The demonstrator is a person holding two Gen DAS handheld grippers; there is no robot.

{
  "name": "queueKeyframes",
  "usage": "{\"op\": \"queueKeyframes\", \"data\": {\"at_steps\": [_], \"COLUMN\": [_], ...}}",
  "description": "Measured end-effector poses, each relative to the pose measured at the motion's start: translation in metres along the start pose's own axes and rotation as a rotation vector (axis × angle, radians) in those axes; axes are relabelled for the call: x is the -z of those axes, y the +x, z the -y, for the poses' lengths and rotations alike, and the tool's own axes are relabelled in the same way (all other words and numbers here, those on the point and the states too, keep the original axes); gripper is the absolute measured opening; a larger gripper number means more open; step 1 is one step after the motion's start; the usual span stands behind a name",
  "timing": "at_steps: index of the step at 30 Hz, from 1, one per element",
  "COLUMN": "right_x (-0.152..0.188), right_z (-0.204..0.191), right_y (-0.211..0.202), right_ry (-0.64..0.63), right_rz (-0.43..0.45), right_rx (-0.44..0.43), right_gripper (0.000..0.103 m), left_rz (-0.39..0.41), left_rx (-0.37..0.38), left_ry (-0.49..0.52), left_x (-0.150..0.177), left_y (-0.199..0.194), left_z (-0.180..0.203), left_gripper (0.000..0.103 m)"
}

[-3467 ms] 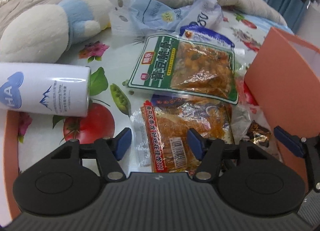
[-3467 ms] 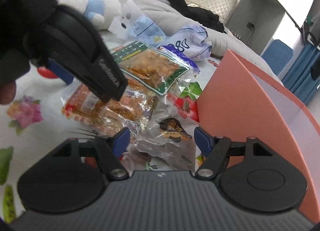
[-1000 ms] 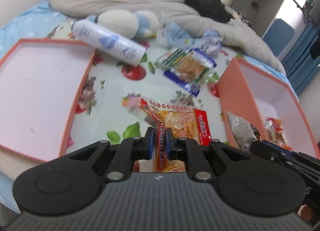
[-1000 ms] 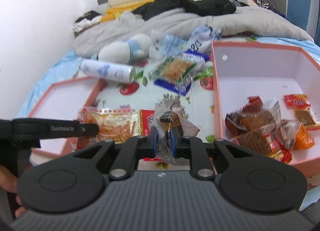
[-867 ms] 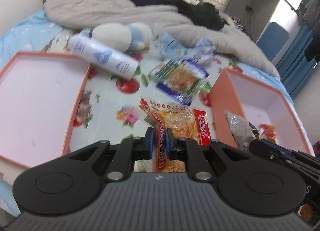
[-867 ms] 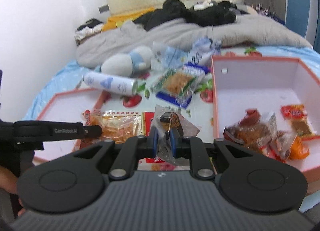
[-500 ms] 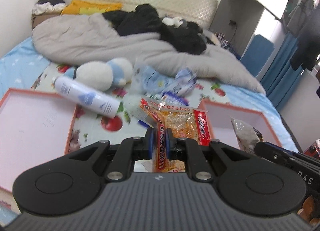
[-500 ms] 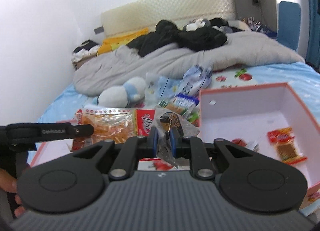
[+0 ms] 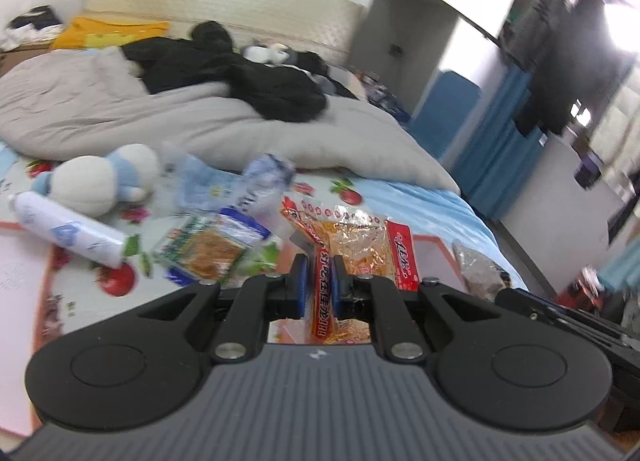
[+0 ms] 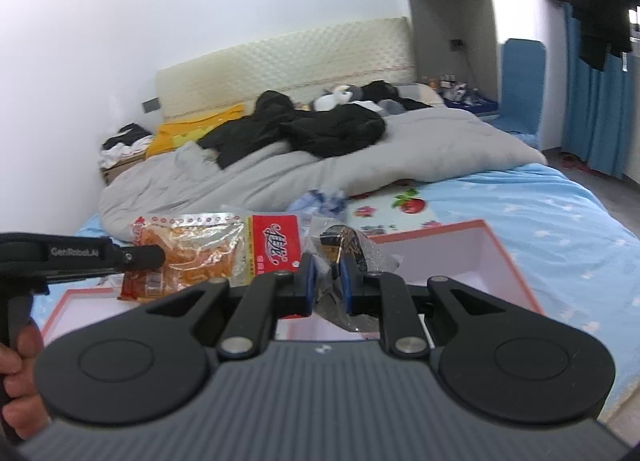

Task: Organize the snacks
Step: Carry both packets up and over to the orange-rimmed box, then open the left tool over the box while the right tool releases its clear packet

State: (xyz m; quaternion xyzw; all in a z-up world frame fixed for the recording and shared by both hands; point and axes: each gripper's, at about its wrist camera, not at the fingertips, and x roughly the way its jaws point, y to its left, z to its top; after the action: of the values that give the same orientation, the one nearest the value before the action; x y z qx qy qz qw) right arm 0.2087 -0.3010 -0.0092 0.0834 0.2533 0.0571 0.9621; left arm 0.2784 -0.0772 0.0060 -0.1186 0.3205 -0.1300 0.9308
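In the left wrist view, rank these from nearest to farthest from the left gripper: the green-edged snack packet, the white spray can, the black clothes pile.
1. Green-edged snack packet: just ahead-left of the left gripper, lying flat on the fruit-print sheet.
2. White spray can: farther left, lying on its side.
3. Black clothes pile: far back, on top of the grey duvet.

My left wrist camera is sitting just behind my left gripper (image 9: 318, 285), looking forward along the fingers and slightly down over the near part of the bed toward the grey duvet (image 9: 192, 117) and headboard (image 9: 224, 9), though its right side is smearing with blur. My right wrist camera is riding behind my right gripper (image 10: 327, 281), facing higher toward the same headboard (image 10: 284, 69) from what seems farther back. Both are sharing the duvet (image 10: 360, 165), the orange snack pack (image 9: 360, 245) (image 10: 208, 249) and the pink box (image 10: 492, 257).
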Motion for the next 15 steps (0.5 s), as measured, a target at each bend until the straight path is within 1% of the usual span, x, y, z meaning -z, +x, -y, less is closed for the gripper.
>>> {"op": "queueKeyframes", "data": {"at_steps": [4,8,12,15], "right_x": [0.010,0.030,0.054,0.069], "right_z": [0.028,0.062,0.085,0.097], "right_y": [0.008,0.029,0.049,0.063], "right_ry": [0.019,0.072,0.114,0.133], "right_rz": [-0.018,-0.078,-0.132,-0.163], "right_rx": [0.066,0.111,0.133,0.153], "right_gripper": [0.017,0.017,0.017,0.017], "left_rz": [-0.066,-0.150,-0.221,-0.273], "left_rx": [0.027,0.047,0.053,0.043], "left_ry": [0.049,0.067,0.107,0.142], "left_x": [0.007,0.022,0.038,0.050], "left_y": [0.038,0.081,0.123,0.149], "left_z": [0.026,0.043,0.056,0.061], "left_gripper": [0.014,0.014,0.014,0.014]}}
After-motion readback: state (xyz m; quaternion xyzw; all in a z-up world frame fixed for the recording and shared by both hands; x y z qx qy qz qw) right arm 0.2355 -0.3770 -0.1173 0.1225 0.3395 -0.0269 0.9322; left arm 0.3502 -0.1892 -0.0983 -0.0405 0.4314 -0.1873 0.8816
